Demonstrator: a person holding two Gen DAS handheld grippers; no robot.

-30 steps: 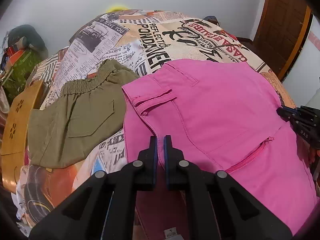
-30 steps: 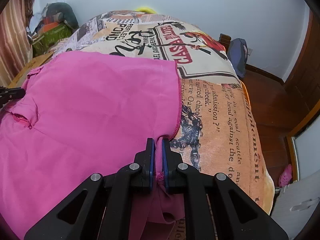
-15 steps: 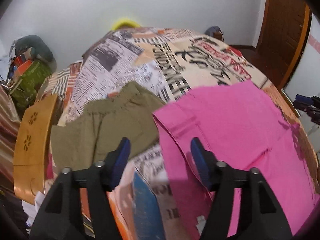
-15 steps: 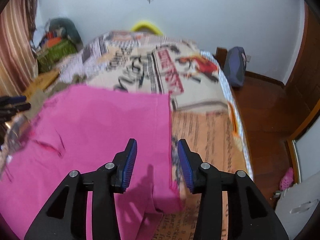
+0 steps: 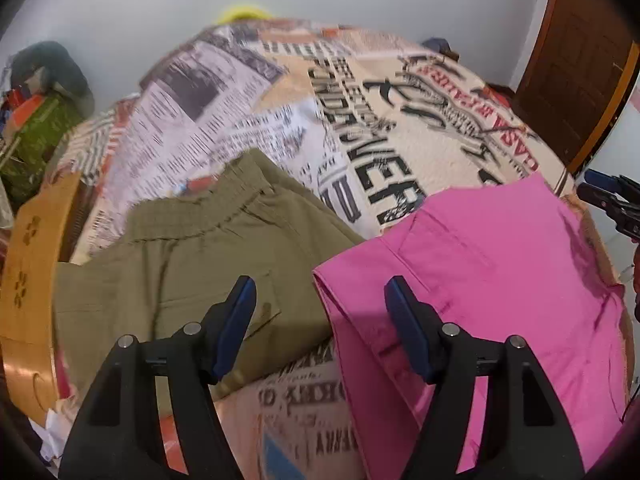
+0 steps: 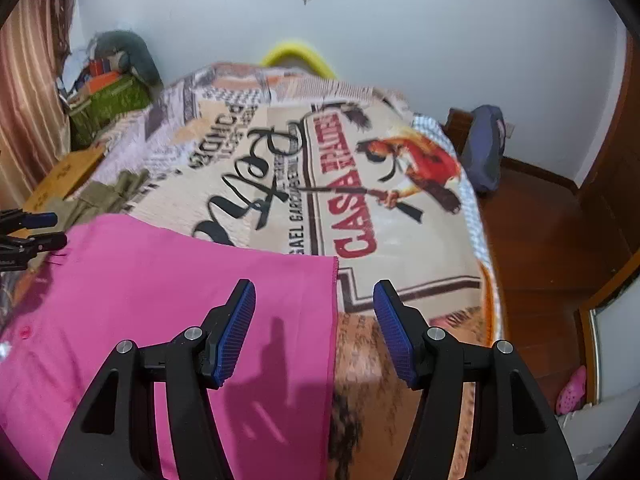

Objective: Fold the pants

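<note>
Pink pants [image 5: 500, 280] [image 6: 168, 304] lie flat on the printed bedspread [image 5: 360, 128] [image 6: 304, 184]. Olive-green pants [image 5: 208, 256] [image 6: 108, 196] lie to their left. My left gripper [image 5: 320, 304] hangs open above the gap between the two garments, nothing between its blue pads. My right gripper [image 6: 314, 308] hovers over the pink pants' right edge; its jaws are opening and hold nothing. Each gripper shows at the edge of the other's view: the right gripper [image 5: 612, 200], the left gripper [image 6: 32, 232].
A wooden bed frame [image 5: 28, 280] runs along the left side. Bags and a green box [image 6: 108, 96] are stacked by the far wall. A blue backpack [image 6: 484, 144] leans at the bed's right, above the wooden floor [image 6: 540, 240]. A brown door [image 5: 576, 60] stands to the right.
Both grippers were shut on the pink pants' near edge, then let go, opened and pulled back and up. The pink pants now lie flat on the bed.
</note>
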